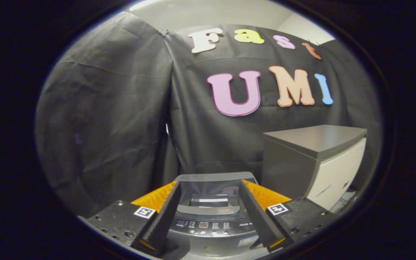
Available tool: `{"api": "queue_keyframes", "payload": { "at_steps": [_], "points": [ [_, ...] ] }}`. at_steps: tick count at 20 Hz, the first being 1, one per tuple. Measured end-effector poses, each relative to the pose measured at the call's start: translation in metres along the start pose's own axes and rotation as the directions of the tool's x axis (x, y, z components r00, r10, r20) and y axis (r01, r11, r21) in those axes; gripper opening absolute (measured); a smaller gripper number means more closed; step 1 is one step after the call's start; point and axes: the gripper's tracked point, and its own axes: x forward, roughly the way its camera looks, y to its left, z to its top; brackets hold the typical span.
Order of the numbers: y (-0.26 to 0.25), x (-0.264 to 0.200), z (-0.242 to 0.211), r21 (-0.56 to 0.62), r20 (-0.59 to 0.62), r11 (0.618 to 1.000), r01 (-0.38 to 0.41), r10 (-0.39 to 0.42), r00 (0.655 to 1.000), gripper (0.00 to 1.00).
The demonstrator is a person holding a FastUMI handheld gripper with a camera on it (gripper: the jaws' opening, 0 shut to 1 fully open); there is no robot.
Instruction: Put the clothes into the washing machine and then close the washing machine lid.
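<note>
My tool [209,187] is spread wide, holding nothing, above the washing machine [208,225] just ahead. Its lid [215,182] looks rigid and light; I'd press its front lip. Clothes, soft and floppy, I cannot see.

The gripper [209,184] has its fingers spread wide with open air between them, and low in the middle of the frame the washing machine [211,216] sits in that gap, its lid [213,182] raised upright at the back, just before the black cloth wall [114,119]. At lower right a grey cabinet [312,159] stands close beside the machine, narrowing the room on that side. To the lower left of the machine there is free space up to the cloth.
</note>
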Motion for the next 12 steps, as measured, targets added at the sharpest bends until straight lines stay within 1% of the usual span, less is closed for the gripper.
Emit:
{"api": "queue_keyframes", "payload": {
  "at_steps": [1, 4, 5, 6, 8, 12],
  "points": [
    [-0.002, -0.011, 0.001, 0.001, -0.005, 1.0, 0.0, 0.0, 1.0, 0.97],
    [-0.005, -0.036, 0.017, -0.092, 0.042, 0.996, 0.008, -0.004, 0.999, 0.97],
    [-0.008, -0.04, 0.019, -0.11, 0.038, 0.994, 0.008, -0.004, 0.999, 0.97],
    [-0.008, -0.046, 0.017, -0.101, 0.028, 0.995, -0.008, 0.011, 1.0, 0.97],
    [-0.007, -0.06, 0.012, -0.041, 0.022, 0.998, -0.043, 0.044, 0.999, 0.97],
    [-0.033, -0.084, 0.026, 0.03, 0.054, 0.999, -0.03, 0.028, 0.998, 0.97]
  ]
}}
